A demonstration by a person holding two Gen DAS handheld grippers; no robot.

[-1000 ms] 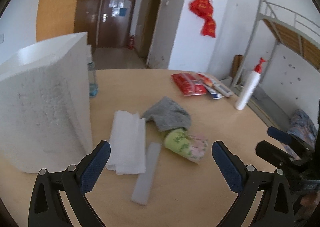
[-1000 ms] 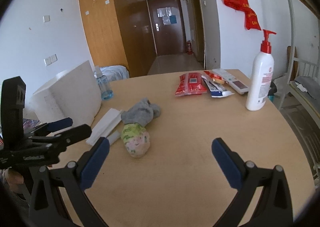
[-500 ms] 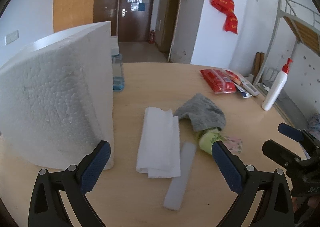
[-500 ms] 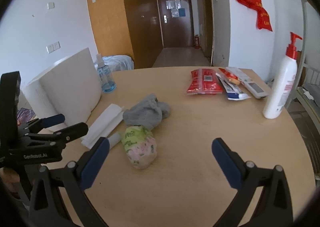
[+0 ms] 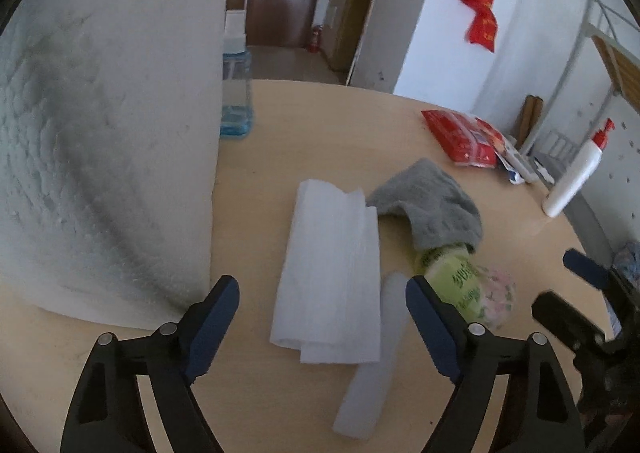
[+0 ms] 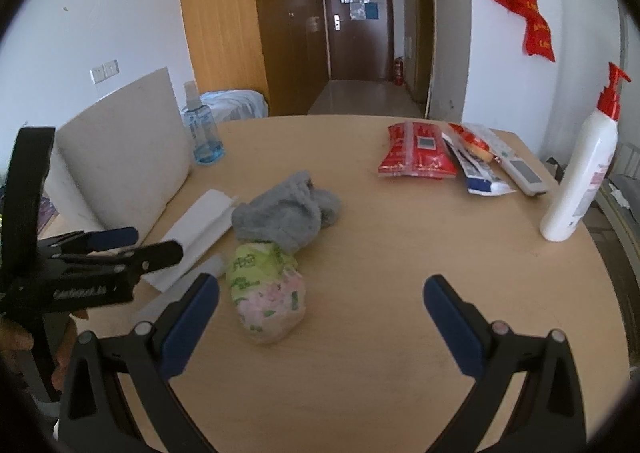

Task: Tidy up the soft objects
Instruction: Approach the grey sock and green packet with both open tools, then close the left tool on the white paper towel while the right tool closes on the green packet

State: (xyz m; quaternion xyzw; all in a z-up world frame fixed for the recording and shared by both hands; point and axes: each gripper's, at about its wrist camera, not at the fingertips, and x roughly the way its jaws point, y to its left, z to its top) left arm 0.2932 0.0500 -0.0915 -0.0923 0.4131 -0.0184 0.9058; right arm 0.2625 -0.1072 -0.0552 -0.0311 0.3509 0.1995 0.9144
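Between the left tongs [image 5: 322, 317]: folded white foam sheet [image 5: 332, 265], flat on the surface [image 5: 304, 125], just beside the foam block [image 5: 108, 157]. Looks light, limp, compressible; best pinched across the near folded edge, layers likely to splay. Grey cloth [image 5: 436, 209] draped over a soft tissue pack [image 5: 468, 289] alongside. Left tongs fairly wide, just been closing, nothing gripped, angled down. Right tongs [image 6: 320, 317] wide, empty, pitched down near the pack.

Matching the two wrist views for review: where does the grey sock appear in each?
Left wrist: grey sock right of centre, beside the folded white tissue.
Right wrist: left of centre, above the green packet.
Shared landmark: white pump bottle.
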